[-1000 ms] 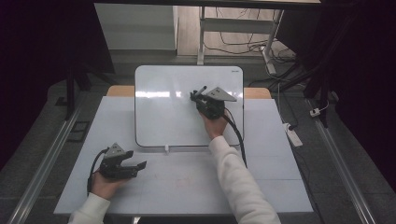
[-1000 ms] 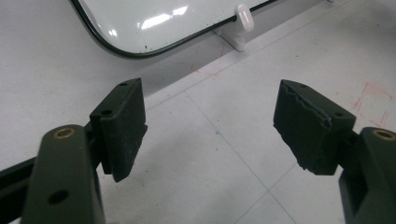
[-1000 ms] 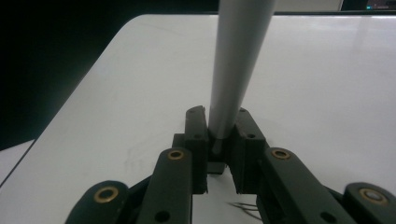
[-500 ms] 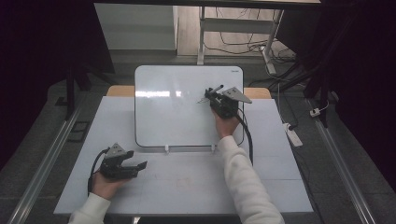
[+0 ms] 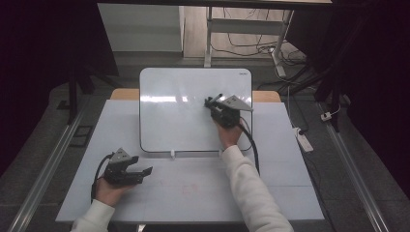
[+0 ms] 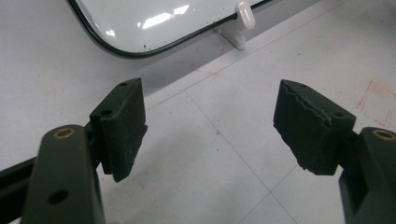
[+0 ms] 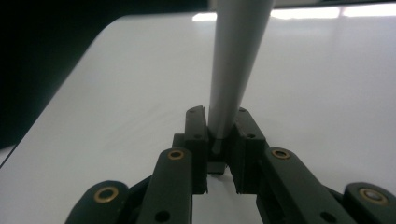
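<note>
right gripper point(image 5: 212, 102) pinching pen point(image 7: 233, 70) over whiteboard point(image 5: 174, 121) | left gripper point(image 6: 210, 126) resting spread on worktop point(image 5: 270, 193) | advice: keeping pen grip firm, pressing tip lightly

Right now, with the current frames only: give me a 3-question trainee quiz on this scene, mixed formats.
1. True or false: the left tongs are shut on a marker.
2. Multiple choice: the right tongs grip what? A) a sponge B) a grey tapered marker-like stick C) nothing
3. Fill in: the right tongs are above the ____, which rests on the table.

Key
1. False: the jaws stand wide apart over the bare table, with nothing between them.
2. B
3. whiteboard
</note>
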Demonstrator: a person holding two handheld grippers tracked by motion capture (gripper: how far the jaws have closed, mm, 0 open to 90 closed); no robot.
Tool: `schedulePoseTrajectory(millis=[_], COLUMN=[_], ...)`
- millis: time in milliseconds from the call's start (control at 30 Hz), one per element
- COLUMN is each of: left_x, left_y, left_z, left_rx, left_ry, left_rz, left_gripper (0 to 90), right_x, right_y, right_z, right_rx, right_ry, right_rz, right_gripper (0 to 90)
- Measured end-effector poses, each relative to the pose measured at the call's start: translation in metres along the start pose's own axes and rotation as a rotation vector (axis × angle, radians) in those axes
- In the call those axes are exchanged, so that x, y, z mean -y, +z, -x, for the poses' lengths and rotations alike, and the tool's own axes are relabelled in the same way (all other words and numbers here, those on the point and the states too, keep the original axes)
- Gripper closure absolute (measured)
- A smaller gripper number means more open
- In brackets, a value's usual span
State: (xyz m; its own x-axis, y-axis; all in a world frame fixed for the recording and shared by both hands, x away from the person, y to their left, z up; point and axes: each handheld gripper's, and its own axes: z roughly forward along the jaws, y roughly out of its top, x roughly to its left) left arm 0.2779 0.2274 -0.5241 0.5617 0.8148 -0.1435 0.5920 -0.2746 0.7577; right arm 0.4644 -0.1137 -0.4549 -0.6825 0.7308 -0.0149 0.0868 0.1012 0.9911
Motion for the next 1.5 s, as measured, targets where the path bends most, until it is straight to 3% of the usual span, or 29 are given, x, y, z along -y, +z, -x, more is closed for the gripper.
schedulePoseTrajectory(millis=[67, 100, 167, 200, 267, 300, 333, 367, 433, 533, 600, 667, 700, 767, 800, 833, 867, 900, 967, 1000, 1033, 1133, 1167, 1233, 1267, 1333, 1400, 1433, 1500], left_x=[0.0, 0.001, 0.001, 0.001, 0.0, 0.0, 0.0, 0.0, 0.0, 0.001, 0.001, 0.0, 0.0, 0.0, 0.0, 0.001, 0.001, 0.001, 0.001, 0.001, 0.0, 0.0, 0.001, 0.001, 0.001, 0.001, 0.0, 0.0, 0.0], left_y=[-0.001, -0.002, -0.003, -0.002, -0.001, 0.0, 0.0, 0.001, 0.0, -0.002, -0.002, 0.0, 0.0, 0.0, -0.001, -0.002, -0.003, -0.003, -0.002, -0.001, 0.0, 0.001, 0.0, -0.002, -0.003, -0.002, 0.0, 0.001, 0.0], left_z=[0.001, 0.001, 0.001, 0.001, 0.0, 0.0, 0.0, 0.0, 0.0, 0.0, 0.0, 0.0, 0.0, 0.001, 0.001, 0.001, 0.001, 0.0, 0.0, 0.0, 0.0, 0.0, 0.001, 0.001, 0.001, 0.0, 0.0, 0.0, 0.0], left_rx=[-0.005, -0.006, -0.006, -0.006, -0.005, -0.004, -0.004, -0.005, -0.005, -0.009, -0.007, -0.006, -0.005, -0.007, -0.008, -0.01, -0.011, -0.011, -0.011, -0.009, -0.009, -0.008, -0.009, -0.012, -0.013, -0.01, -0.01, -0.01, -0.011], left_ry=[0.001, 0.001, -0.001, -0.001, -0.004, -0.005, -0.002, 0.0, 0.001, -0.002, -0.003, -0.003, -0.001, 0.002, 0.003, 0.001, 0.0, -0.003, -0.005, -0.004, -0.003, 0.001, 0.003, 0.001, 0.0, -0.002, -0.004, -0.002, -0.003], left_rz=[0.002, 0.004, 0.007, 0.006, 0.003, 0.001, -0.002, -0.004, -0.001, 0.005, 0.005, 0.001, -0.001, -0.002, 0.0, 0.003, 0.005, 0.008, 0.008, 0.005, 0.001, -0.004, -0.002, 0.003, 0.005, 0.005, 0.0, -0.004, -0.002], left_gripper=[25.9, 25.9, 25.9, 25.9, 25.9, 25.9, 25.9, 25.9, 25.9, 25.9, 25.9, 25.9, 25.9, 25.9, 25.9, 25.9, 25.9, 25.9, 25.9, 25.9, 25.9, 25.9, 25.9, 25.9, 25.8, 25.9, 25.8, 25.9, 25.9], right_x=[0.0, -0.001, -0.005, -0.005, -0.004, 0.001, 0.002, 0.003, 0.003, -0.002, -0.002, 0.002, 0.002, 0.005, 0.004, 0.001, 0.001, -0.001, -0.001, -0.001, 0.004, 0.006, 0.005, 0.001, -0.003, -0.007, -0.007, -0.003, -0.002], right_y=[0.0, -0.002, -0.013, -0.013, -0.011, -0.001, 0.002, 0.005, 0.005, -0.008, -0.011, -0.004, -0.004, 0.0, -0.001, -0.008, -0.008, -0.013, -0.019, -0.019, -0.013, -0.011, -0.012, -0.017, -0.022, -0.025, -0.021, -0.015, -0.013], right_z=[-0.003, 0.002, 0.023, 0.023, 0.017, 0.0, -0.008, -0.016, -0.016, 0.009, 0.013, -0.003, -0.003, -0.018, -0.017, -0.002, -0.002, 0.007, 0.017, 0.017, 0.004, -0.004, 0.0, 0.015, 0.029, 0.042, 0.034, 0.019, 0.015], right_rx=[-0.01, 0.0, 0.092, 0.092, 0.082, 0.012, -0.005, -0.014, -0.009, 0.07, 0.072, 0.027, 0.027, 0.009, 0.006, 0.049, 0.049, 0.09, 0.101, 0.101, 0.053, 0.037, 0.025, 0.082, 0.126, 0.137, 0.119, 0.063, 0.057], right_ry=[-0.026, -0.007, 0.065, 0.065, 0.061, 0.027, -0.002, -0.043, -0.05, 0.023, 0.065, 0.014, 0.014, -0.082, -0.093, -0.064, -0.064, -0.051, 0.026, 0.026, -0.02, -0.069, -0.057, -0.023, 0.022, 0.089, 0.054, -0.003, -0.024], right_rz=[-0.012, 0.0, 0.038, 0.038, 0.036, 0.012, -0.001, -0.013, -0.017, 0.013, 0.026, -0.001, -0.001, -0.034, -0.039, -0.022, -0.022, -0.012, 0.019, 0.019, -0.004, -0.018, -0.02, 0.007, 0.034, 0.053, 0.037, 0.011, 0.003], right_gripper=[78.9, 78.8, 78.9, 78.9, 78.9, 78.8, 78.8, 78.8, 78.8, 78.8, 78.8, 78.8, 78.8, 78.8, 78.8, 78.9, 78.9, 78.9, 78.9, 78.9, 78.8, 78.9, 78.9, 78.9, 78.9, 78.9, 78.8, 78.9, 78.9])
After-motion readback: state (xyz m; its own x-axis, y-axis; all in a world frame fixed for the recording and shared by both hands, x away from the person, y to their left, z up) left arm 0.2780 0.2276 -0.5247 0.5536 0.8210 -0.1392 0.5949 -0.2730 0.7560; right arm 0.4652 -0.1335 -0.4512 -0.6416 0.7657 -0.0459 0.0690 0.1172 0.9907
